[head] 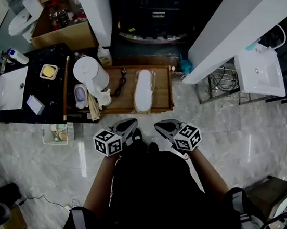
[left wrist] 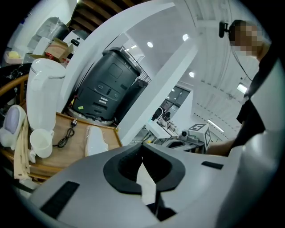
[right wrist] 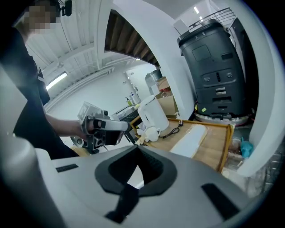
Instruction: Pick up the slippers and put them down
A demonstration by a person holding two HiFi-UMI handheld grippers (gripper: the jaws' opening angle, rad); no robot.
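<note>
- A pale marble floor (head: 241, 140) runs under a black counter (head: 52, 99) at the left and a low wooden tray (head: 164, 90) ahead.
- The left claw (head: 133, 122) is clenched on nothing. Its jaws meet with only a thin pale slit between them.
- The right claw (head: 158, 126) is clenched the same way, with nothing in it.
- Both hang over the floor off the tray's near edge, close together, their tips angled toward each other.
- The slippers (head: 143, 90) lie on the tray right of its middle, running from far edge to near edge, white and apparently in clear wrap.
- A black cable (head: 119, 83) lies coiled just left of them.
- A white kettle (head: 90, 74) stands at the tray's far left corner, with a white cup (head: 104, 97) at the left edge below it.
- A black machine (left wrist: 109, 89) stands past the tray's far edge, between two slanting white beams.
- The counter holds a white basin (head: 12, 89) and a dish (head: 48, 71) with something yellow.
- A second white basin (head: 258, 72) sits at the right.
- No object lies between the claws and the slippers apart from the tray's raised rim.
- The person's dark clothing fills the bottom of the head view and hides the floor there.
- In each gripper view, grey claw body covers the lower half and cuts off the tray's near edge.
- I cannot tell whether the wrap holds one slipper or two.
</note>
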